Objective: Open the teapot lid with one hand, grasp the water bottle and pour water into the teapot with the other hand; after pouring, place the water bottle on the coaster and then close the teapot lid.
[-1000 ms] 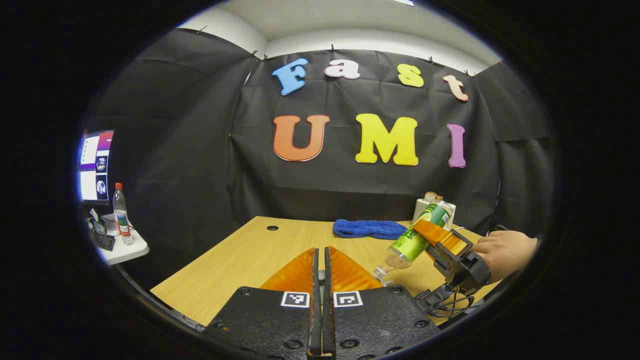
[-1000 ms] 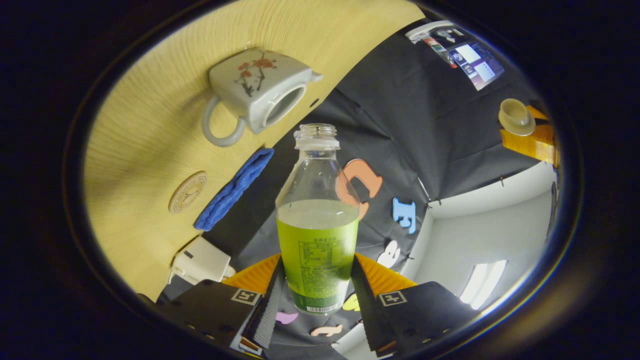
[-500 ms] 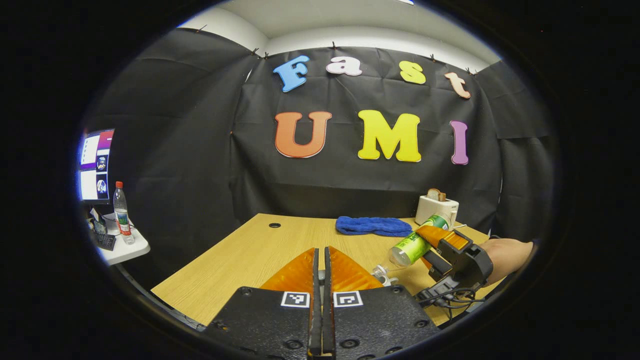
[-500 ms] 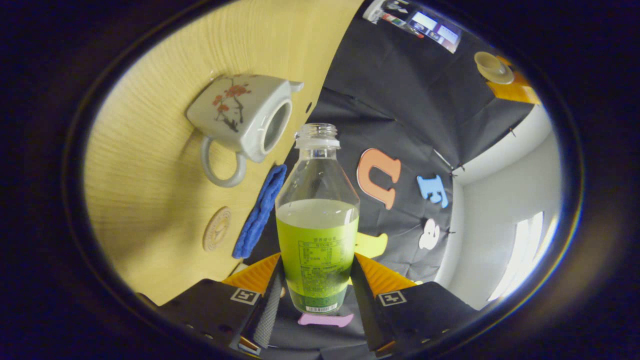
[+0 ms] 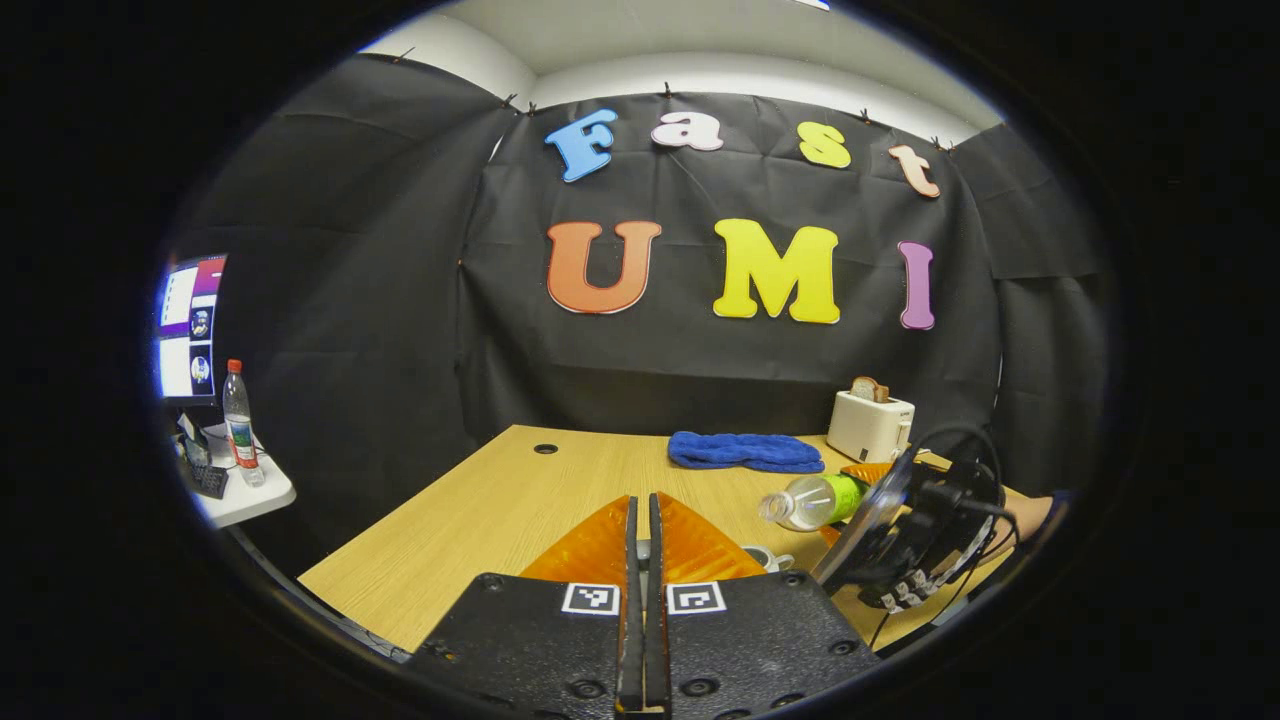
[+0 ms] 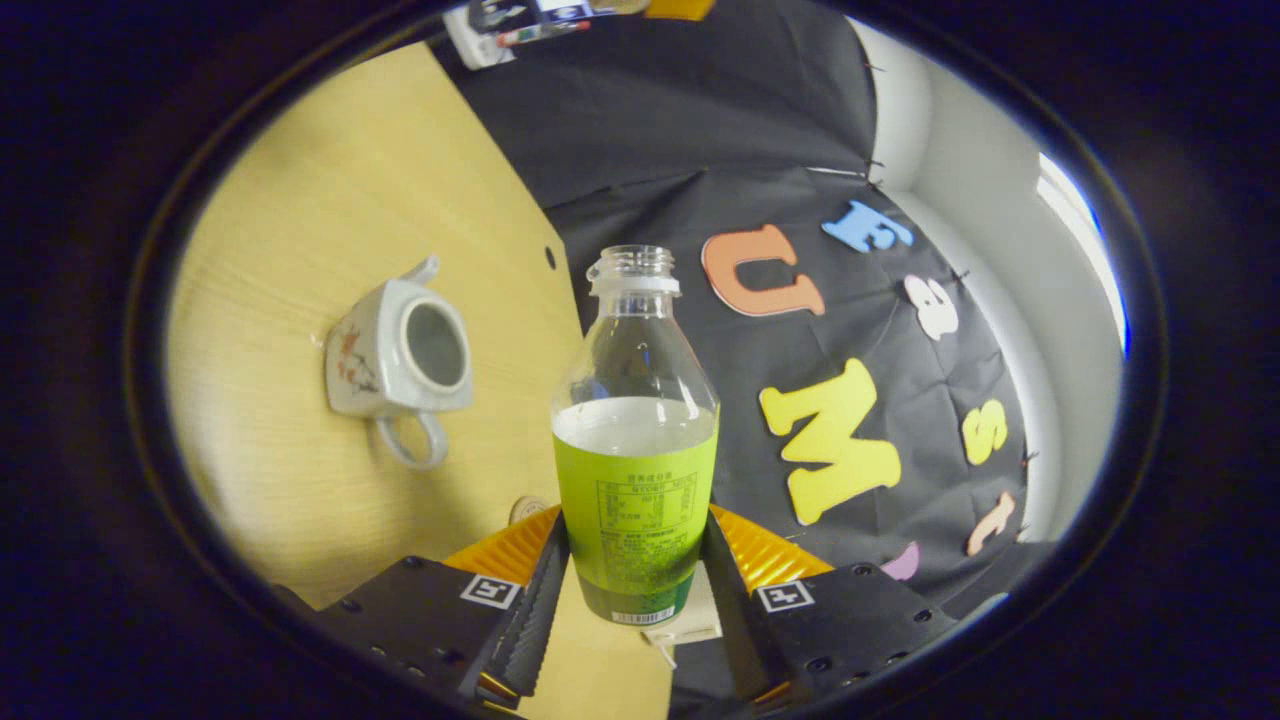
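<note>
The bench (image 5: pixel 470 520) stretches out ahead of the left claw (image 5: pixel 643 610) with plenty of bare wood up to its far edge, where a blue towel (image 5: pixel 745 452) lies flat and a white toaster (image 5: pixel 868 425) stands just right of it. Off to that claw's right the right claw (image 5: pixel 905 520) holds the water bottle (image 5: pixel 815 500) tipped nearly sideways, mouth pointing left, with the teapot's (image 5: pixel 765 557) top just peeking over the left claw's body. The left claw's fingers are pressed flat together (what, if anything, is pinched between them I can't tell).

The right gripper view gives what that one can't: the teapot (image 6: pixel 395 360) open-topped on the bench (image 6: pixel 300 250), lid off, handle facing the claw, well apart from the bottle's mouth. The right claw (image 6: pixel 635 590) grips the water bottle (image 6: pixel 635 440) at its lower labelled part, both fingers against its sides, cap off, liquid about halfway. A sliver of the coaster (image 6: pixel 525 508) shows just beside the left finger. Bare wood rings the teapot all around.
</note>
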Demonstrator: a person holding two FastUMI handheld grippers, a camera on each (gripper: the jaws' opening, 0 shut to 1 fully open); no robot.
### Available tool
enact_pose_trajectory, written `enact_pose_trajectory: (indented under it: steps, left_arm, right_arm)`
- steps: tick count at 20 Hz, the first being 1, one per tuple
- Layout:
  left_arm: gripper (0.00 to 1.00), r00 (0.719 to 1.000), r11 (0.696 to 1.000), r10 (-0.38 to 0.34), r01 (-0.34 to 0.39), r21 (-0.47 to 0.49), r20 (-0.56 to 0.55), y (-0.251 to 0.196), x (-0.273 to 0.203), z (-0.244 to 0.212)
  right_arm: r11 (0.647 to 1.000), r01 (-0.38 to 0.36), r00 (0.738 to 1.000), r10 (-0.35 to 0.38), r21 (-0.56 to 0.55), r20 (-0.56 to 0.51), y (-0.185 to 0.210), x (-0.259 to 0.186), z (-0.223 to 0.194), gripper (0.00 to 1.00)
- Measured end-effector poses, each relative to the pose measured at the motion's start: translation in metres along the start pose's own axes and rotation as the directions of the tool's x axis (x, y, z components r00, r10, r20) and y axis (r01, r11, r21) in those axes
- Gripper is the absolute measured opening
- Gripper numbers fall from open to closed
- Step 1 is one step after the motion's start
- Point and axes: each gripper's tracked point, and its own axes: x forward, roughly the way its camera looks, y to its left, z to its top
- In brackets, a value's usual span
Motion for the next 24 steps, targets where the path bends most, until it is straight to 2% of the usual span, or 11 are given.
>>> enact_pose_trajectory:
  steps: [3,4,6,8,9,12,13,15,17,19,24]
  left_arm:
    - [0.04,1.000,1.000,-0.007,0.007,-0.006,0.007,-0.002,-0.002,0.002]
    - [0.03,1.000,1.000,-0.011,0.011,-0.008,0.009,-0.003,-0.001,0.003]
    - [0.04,1.000,1.000,-0.016,0.016,-0.009,0.016,-0.004,-0.003,0.005]
    - [0.03,1.000,1.000,-0.009,0.009,-0.016,0.022,-0.005,-0.003,0.007]
    - [0.03,1.000,1.000,-0.013,0.014,-0.020,0.017,-0.008,-0.003,0.006]
    - [0.04,0.999,1.000,-0.030,0.030,-0.003,0.020,-0.018,-0.002,0.006]
    - [0.03,0.999,0.999,-0.034,0.034,0.005,0.021,-0.020,-0.001,0.005]
    - [0.04,0.999,0.999,-0.041,0.041,0.017,0.014,-0.024,0.000,0.001]
    - [0.03,0.999,0.999,-0.042,0.042,0.018,0.006,-0.024,0.002,0.000]
    - [0.03,0.999,0.999,-0.038,0.038,0.004,-0.004,-0.024,0.005,-0.006]
    - [0.04,0.999,0.999,-0.037,0.037,0.001,-0.026,-0.026,0.010,-0.012]
  right_arm:
    - [0.979,0.011,1.000,-0.009,0.205,-0.007,-0.031,0.012,0.001,0.71]
    - [0.959,0.018,1.000,-0.016,0.283,-0.013,-0.040,0.019,-0.001,0.70]
    - [0.892,0.032,0.999,-0.021,0.451,-0.030,-0.055,0.027,-0.011,0.70]
    - [0.785,0.059,0.998,-0.041,0.616,-0.043,-0.074,0.035,-0.021,0.71]
    - [0.715,0.051,0.999,-0.027,0.697,-0.045,-0.076,0.041,-0.023,0.70]
    - [0.517,0.031,0.995,0.067,0.855,-0.077,-0.058,0.067,-0.039,0.70]
    - [0.470,0.031,0.992,0.095,0.882,-0.086,-0.052,0.074,-0.042,0.70]
    - [0.407,0.029,0.988,0.129,0.913,-0.089,-0.042,0.087,-0.045,0.70]
    - [0.365,0.025,0.983,0.158,0.931,-0.088,-0.029,0.094,-0.045,0.71]
    - [0.343,0.027,0.980,0.175,0.939,-0.092,-0.018,0.107,-0.049,0.71]
    - [0.340,0.015,0.979,0.185,0.940,-0.083,-0.009,0.116,-0.046,0.71]
